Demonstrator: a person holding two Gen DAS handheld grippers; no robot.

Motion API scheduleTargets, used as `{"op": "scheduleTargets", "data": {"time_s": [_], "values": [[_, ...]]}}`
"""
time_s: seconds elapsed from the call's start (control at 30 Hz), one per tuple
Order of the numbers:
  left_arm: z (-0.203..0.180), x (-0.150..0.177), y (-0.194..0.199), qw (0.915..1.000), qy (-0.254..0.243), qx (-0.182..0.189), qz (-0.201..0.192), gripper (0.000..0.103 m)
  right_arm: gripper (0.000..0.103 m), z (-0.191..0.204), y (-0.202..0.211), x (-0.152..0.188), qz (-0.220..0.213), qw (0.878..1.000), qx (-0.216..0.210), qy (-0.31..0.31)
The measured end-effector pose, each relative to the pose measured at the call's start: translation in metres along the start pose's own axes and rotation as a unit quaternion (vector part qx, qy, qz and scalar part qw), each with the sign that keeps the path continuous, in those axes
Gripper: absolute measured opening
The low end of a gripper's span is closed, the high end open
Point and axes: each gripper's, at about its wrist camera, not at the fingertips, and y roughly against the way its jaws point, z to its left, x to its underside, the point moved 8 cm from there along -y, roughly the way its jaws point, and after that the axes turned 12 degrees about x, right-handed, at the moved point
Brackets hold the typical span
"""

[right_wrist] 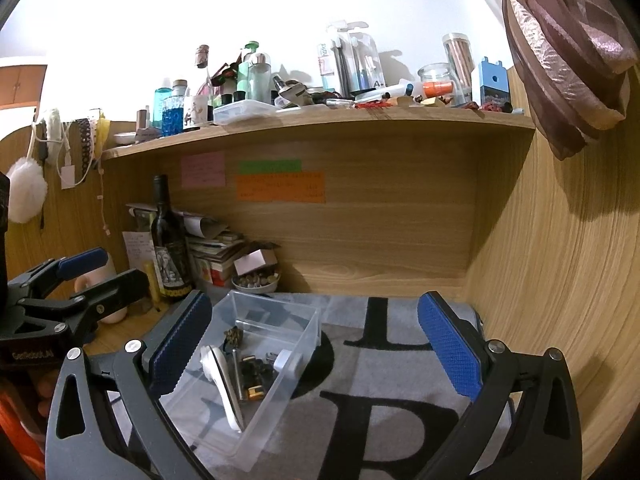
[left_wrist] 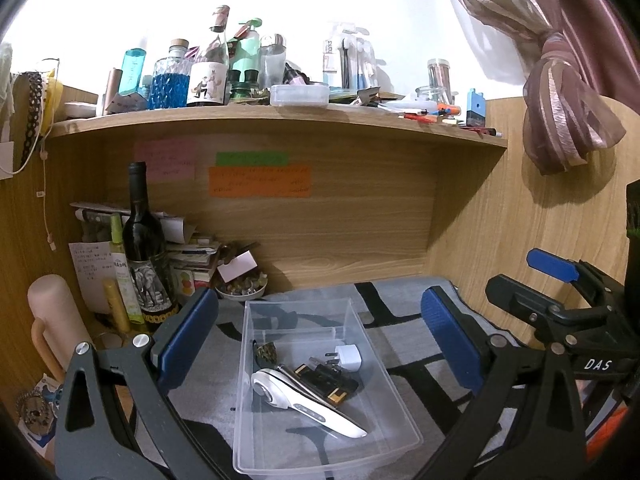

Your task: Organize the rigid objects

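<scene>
The left gripper has its 2 blue-padded fingers wide apart and holds nothing. The right gripper is also spread wide and empty; in the left wrist view it shows at the right edge.

Nearest, between the fingers of the left gripper, stands a clear rectangular plastic bin on a grey mat with black letters that covers the surface. In the right wrist view the bin lies to the left, close to the left finger of the right gripper.

In the bin lie a white handheld device with a long handle, a black and gold flat object, a white plug adapter and a small speckled brown clip. They are gathered in the middle and far part of the bin, some touching each other.

Farther, at the left, a small white bowl of little pieces stands just behind the bin. Beside it, more to the left, a dark wine bottle with an elephant label stands upright before a pile of papers.

On the far wooden back wall hang a pink note, a green note and an orange note. Above, a wooden shelf carries many bottles and jars.
</scene>
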Motion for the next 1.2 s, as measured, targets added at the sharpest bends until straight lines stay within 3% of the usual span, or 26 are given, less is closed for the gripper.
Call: {"op": "scheduleTargets", "data": {"time_s": [1.0,1.2], "values": [[-0.002,-0.003,0.011,0.9999,-0.001,0.002,-0.013,0.103,0.103,0.001,0.007,-0.003,-0.012,1.0,-0.009,0.007],[-0.004,0.0,0.006,1.0,-0.007,0.003,0.001,0.103,0.103,0.001,0.007,-0.003,-0.011,1.0,-0.008,0.007]]}}
